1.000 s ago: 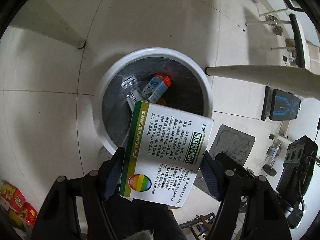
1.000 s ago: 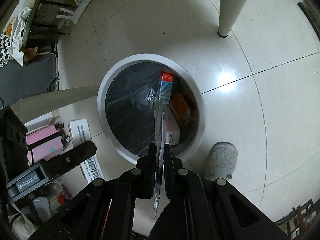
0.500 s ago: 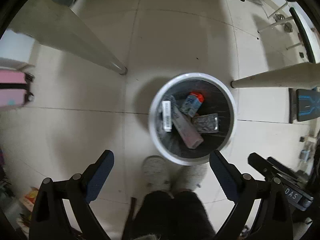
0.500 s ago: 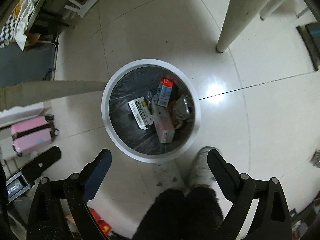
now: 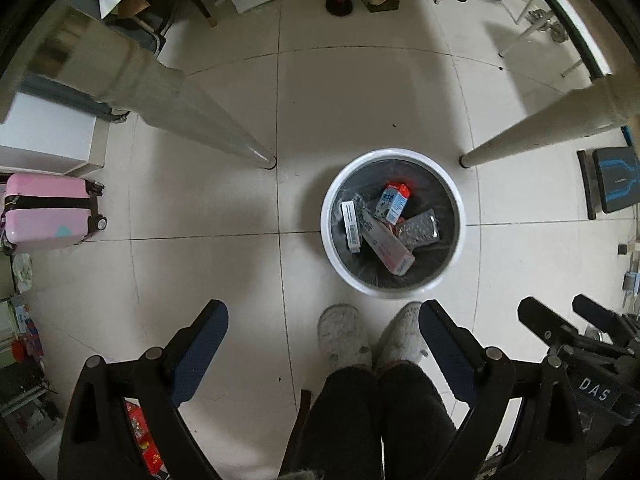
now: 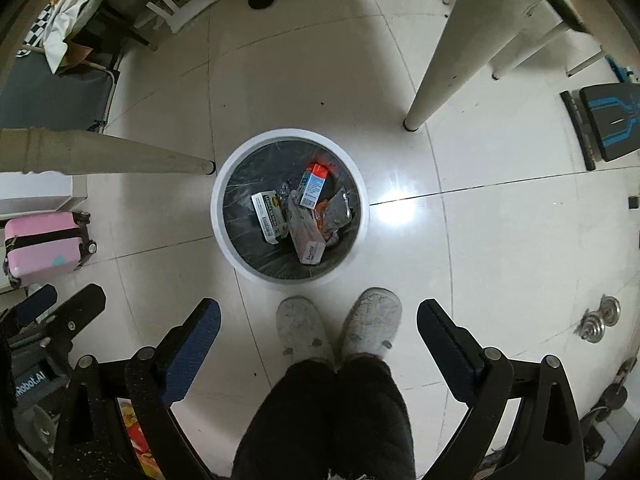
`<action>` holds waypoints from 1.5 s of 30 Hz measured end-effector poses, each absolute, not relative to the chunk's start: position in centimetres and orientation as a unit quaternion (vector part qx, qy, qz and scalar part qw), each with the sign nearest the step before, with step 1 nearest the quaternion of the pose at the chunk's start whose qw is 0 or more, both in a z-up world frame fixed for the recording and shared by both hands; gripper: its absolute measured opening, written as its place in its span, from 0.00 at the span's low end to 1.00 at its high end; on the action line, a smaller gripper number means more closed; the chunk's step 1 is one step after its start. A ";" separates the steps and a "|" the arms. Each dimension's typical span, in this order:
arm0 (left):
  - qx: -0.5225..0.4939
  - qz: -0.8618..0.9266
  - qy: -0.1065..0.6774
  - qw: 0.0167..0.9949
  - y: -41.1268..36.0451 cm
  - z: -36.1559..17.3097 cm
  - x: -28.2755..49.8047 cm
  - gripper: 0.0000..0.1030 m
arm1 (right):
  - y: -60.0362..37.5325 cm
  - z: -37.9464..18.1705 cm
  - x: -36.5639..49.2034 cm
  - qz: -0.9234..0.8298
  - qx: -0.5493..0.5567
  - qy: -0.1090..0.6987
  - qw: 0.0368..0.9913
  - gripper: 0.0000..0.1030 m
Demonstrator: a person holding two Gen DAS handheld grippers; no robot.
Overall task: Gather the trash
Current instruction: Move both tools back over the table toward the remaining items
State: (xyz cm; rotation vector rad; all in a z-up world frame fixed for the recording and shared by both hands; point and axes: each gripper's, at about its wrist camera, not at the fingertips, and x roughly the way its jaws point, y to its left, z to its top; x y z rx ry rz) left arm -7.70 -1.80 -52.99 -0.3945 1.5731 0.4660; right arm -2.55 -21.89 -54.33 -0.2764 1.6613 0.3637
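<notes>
The white trash bin (image 5: 328,236) is standing on the tiled floor (image 5: 200,208), just ahead of the person's slippers (image 6: 304,332). Boxes and wrappers (image 6: 308,220) are lying inside it. The left gripper (image 5: 324,320) and right gripper (image 6: 318,312) are both hovering above, spread wide and holding nothing.

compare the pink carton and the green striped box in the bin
The pink carton is longer and narrower; the green striped box is shorter and mostly white. The pink carton lies mid-bin with other trash against it; the green striped box sits nearer the left wall, barcode showing. Both lie inside the trash bin.
</notes>
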 end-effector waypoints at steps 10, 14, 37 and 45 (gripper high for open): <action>-0.178 0.195 0.672 0.691 -2.1 -40.7 -9.6 0.95 | -22.2 -38.9 -5.2 0.170 -0.109 0.709 0.675 0.97; -0.169 0.198 0.646 0.718 -1.4 -34.8 -9.6 0.95 | -21.9 -32.6 -5.3 0.179 -0.085 0.696 0.690 0.97; -0.194 0.352 0.585 0.704 10.1 -26.9 7.6 0.95 | -8.7 -22.2 24.5 0.280 -0.181 0.642 0.691 0.98; -0.217 0.393 0.615 0.649 13.2 -32.5 13.7 0.95 | 1.8 -28.8 30.6 0.368 -0.549 0.528 0.534 0.98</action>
